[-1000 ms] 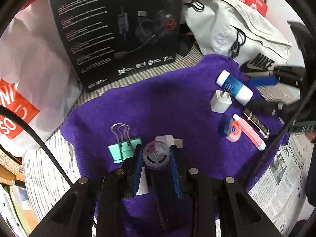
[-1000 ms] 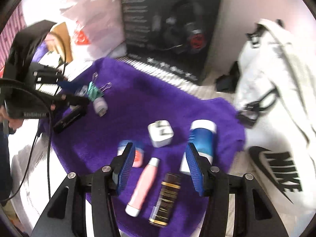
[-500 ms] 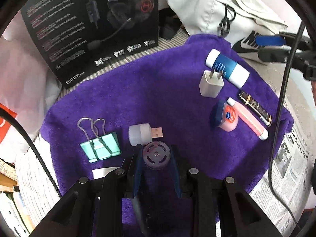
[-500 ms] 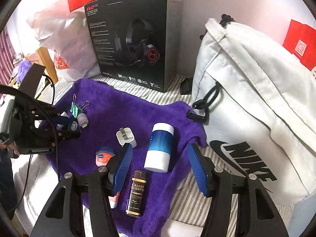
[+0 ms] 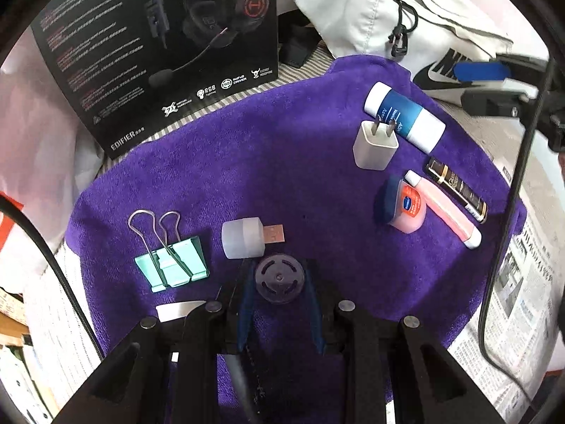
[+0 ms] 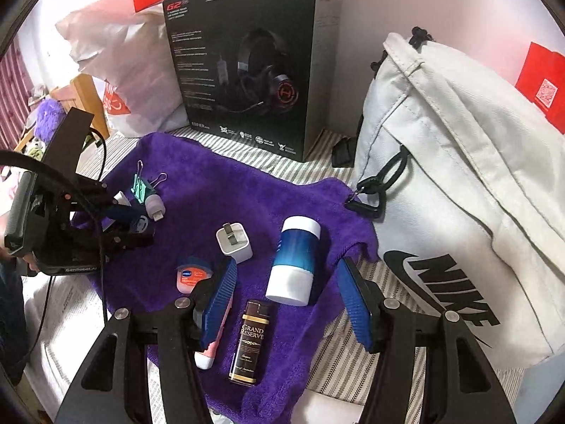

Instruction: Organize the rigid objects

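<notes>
My left gripper (image 5: 279,272) is shut on a small round grey spool (image 5: 279,281), low over the near part of the purple towel (image 5: 282,162). Just beyond it lie a USB light (image 5: 243,238) and a mint binder clip (image 5: 173,265). At the right lie a white charger plug (image 5: 374,145), a blue-and-white tube (image 5: 404,122), a Vaseline tin (image 5: 406,208), a pink balm stick (image 5: 448,212) and a dark lighter (image 5: 457,190). My right gripper (image 6: 286,265) hangs open above the tube (image 6: 293,261) and lighter (image 6: 250,342), gripping nothing.
A black headset box (image 6: 247,70) stands behind the towel, with a white Nike backpack (image 6: 459,176) to its right. A plastic bag (image 6: 123,70) is at the back left. Newspaper (image 5: 512,300) lies past the towel's right edge. A white scrap (image 5: 180,309) sits by my left fingers.
My left gripper drew back toward the towel's near edge with the spool, uncovering the USB light. My right gripper pulled back and tilted up, its jaws a little wider.
</notes>
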Action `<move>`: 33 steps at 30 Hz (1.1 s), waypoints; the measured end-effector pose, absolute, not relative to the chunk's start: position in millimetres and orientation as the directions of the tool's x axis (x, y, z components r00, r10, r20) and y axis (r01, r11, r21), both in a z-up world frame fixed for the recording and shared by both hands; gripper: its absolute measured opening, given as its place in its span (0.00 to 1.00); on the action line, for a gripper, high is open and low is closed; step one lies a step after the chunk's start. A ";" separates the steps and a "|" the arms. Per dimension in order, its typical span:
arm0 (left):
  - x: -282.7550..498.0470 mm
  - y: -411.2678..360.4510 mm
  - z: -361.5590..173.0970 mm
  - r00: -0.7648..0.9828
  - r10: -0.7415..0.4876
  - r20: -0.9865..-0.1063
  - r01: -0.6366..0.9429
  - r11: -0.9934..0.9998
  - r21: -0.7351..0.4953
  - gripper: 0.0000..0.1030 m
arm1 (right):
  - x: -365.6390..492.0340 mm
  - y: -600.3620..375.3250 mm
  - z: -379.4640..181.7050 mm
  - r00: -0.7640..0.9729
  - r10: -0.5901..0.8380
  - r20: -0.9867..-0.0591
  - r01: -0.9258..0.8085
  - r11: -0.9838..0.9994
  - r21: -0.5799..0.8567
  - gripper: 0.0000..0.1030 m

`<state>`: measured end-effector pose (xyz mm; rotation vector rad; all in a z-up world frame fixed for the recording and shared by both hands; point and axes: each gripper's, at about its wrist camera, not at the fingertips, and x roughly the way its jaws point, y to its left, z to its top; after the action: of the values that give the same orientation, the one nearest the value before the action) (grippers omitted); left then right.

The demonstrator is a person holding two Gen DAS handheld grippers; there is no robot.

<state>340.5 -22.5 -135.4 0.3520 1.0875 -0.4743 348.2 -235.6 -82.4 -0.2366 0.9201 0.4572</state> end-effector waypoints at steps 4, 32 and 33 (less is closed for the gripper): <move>338.1 -21.7 -135.1 0.378 -0.186 -0.907 0.530 0.847 0.047 0.31 | 350.4 -234.8 -89.7 0.502 0.260 -0.825 -0.474 0.881 -0.011 0.58; 196.6 -31.5 -53.0 0.598 -0.081 -0.798 0.327 0.933 0.150 0.94 | 213.9 -234.1 -75.8 0.565 0.206 -0.799 -0.328 0.945 0.012 0.91; 189.3 -29.7 -51.6 0.600 -0.079 -0.796 0.310 0.940 0.140 0.95 | 207.2 -234.6 -76.9 0.565 0.201 -0.800 -0.314 0.949 0.016 0.91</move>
<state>189.3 -29.7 -51.6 0.2771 0.9025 -0.2289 207.2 -234.6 -76.9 -0.1334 0.9222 0.3039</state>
